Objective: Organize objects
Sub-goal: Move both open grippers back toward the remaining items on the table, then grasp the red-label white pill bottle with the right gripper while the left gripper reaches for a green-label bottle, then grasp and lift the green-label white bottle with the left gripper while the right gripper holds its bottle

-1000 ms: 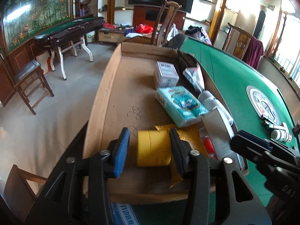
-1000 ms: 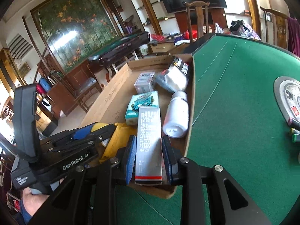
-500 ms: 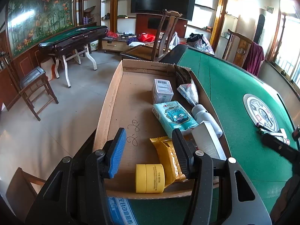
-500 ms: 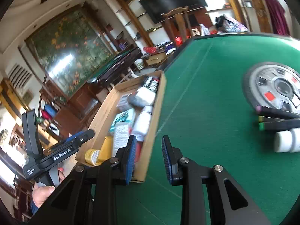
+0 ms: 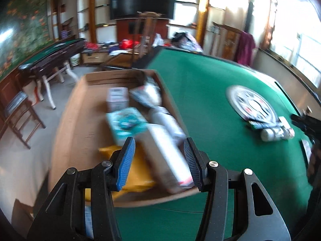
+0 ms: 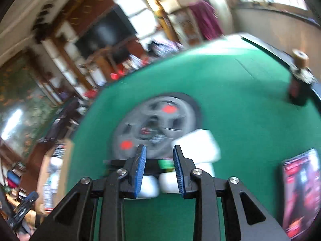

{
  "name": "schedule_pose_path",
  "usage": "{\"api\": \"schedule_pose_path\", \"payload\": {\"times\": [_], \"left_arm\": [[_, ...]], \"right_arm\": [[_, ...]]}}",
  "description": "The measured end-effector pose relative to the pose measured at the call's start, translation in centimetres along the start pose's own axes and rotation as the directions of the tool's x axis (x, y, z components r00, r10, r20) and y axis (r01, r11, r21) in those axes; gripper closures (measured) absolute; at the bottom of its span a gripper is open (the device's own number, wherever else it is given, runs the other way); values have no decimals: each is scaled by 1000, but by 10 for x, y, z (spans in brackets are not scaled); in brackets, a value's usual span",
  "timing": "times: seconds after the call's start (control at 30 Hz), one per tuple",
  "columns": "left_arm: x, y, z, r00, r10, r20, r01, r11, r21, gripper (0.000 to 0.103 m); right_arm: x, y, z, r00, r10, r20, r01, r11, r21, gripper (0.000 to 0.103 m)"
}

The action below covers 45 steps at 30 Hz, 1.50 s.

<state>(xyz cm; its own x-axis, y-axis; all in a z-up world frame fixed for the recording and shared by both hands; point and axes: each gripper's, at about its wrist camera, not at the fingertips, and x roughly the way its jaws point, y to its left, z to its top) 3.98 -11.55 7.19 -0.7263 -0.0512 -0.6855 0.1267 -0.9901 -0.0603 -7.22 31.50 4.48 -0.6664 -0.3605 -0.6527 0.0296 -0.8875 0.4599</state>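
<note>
In the left wrist view my left gripper [image 5: 158, 150] hangs open over the near end of the cardboard box [image 5: 66, 120], gripping nothing. Below it lie a long white carton [image 5: 168, 154], a yellow packet [image 5: 136, 172], a teal tissue pack [image 5: 126, 124] and a white bottle [image 5: 166, 120]. My right gripper [image 6: 158, 156] hovers over the green table; its jaws are opening and nothing is pressed between them. Just under its tips lie two small white bottles [image 6: 148, 186], a green-ended stick [image 6: 165, 163] and a white pack [image 6: 198, 144]. Both views are motion-blurred.
A round grey disc [image 6: 154, 124] is set into the green felt [image 6: 230, 92]. A dark red packet [image 6: 301, 190] lies at the right, and a dark corked bottle [image 6: 299, 80] stands by the far rim. A small white box [image 5: 117, 98] and a bag [image 5: 146, 94] fill the box's far end.
My left gripper let go of the yellow tape roll and swung right. My right gripper released the long white carton into the box and swept right to the items by the disc.
</note>
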Motion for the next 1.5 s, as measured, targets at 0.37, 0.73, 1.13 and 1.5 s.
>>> {"api": "schedule_pose_path", "payload": {"times": [0.37, 0.73, 1.13, 1.5], "left_arm": [[14, -81, -11, 991, -109, -74, 120, 977, 174, 52], [28, -158, -5, 942, -286, -179, 330, 887, 323, 52], [69, -263, 17, 886, -342, -313, 463, 618, 635, 52], [107, -288, 21, 888, -290, -357, 460, 590, 664, 52]], "right_arm": [[-4, 19, -30, 971, 122, -208, -145, 984, -102, 65], [9, 43, -63, 965, -21, -262, -69, 942, -328, 64], [-15, -3, -44, 991, 42, -126, -57, 992, -113, 69], [-21, -5, -36, 990, 72, -119, -81, 994, -73, 69]]}}
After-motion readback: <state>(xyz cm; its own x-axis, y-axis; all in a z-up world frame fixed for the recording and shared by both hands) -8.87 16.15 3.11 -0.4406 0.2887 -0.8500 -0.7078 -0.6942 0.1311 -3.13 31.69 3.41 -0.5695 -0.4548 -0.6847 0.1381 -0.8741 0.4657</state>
